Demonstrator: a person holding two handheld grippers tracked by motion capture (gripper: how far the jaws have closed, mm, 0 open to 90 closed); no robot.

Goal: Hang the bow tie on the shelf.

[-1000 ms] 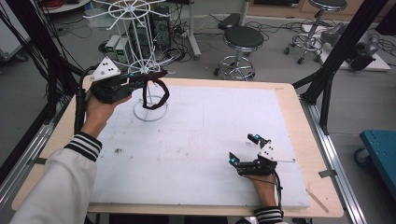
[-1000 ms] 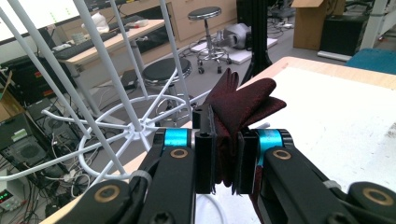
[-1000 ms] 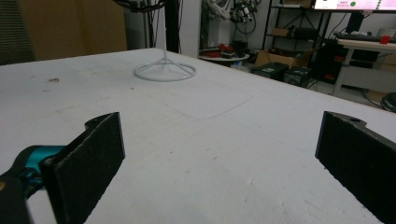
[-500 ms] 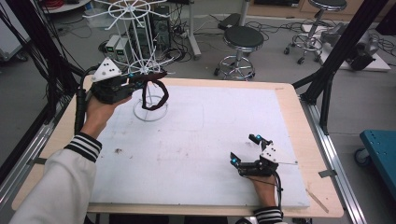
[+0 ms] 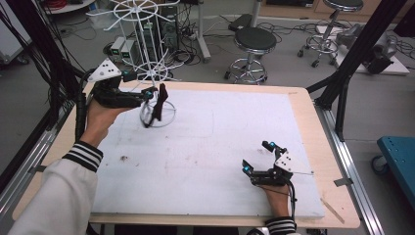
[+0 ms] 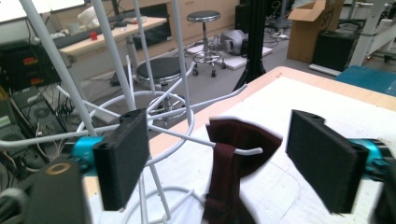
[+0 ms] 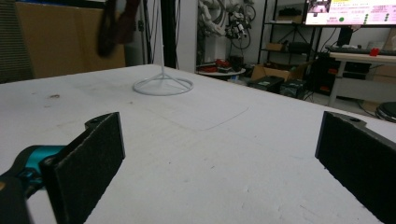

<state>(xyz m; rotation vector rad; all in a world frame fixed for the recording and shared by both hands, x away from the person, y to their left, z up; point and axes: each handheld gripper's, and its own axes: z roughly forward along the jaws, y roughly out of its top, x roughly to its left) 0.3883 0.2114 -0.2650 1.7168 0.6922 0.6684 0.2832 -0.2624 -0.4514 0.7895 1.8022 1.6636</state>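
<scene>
Left gripper view: the left gripper's fingers have just been opening and stand wide, touching nothing, because the dark red band now hangs on the white wire rack's arm. Right gripper rests open on the table.

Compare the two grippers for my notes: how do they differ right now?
The left gripper is raised at the white wire rack, its jaws just opened, a dark red strap hanging on a rack arm between its fingers untouched. The right gripper rests low over the white mat, nothing between its fingers. Both stand open.
</scene>
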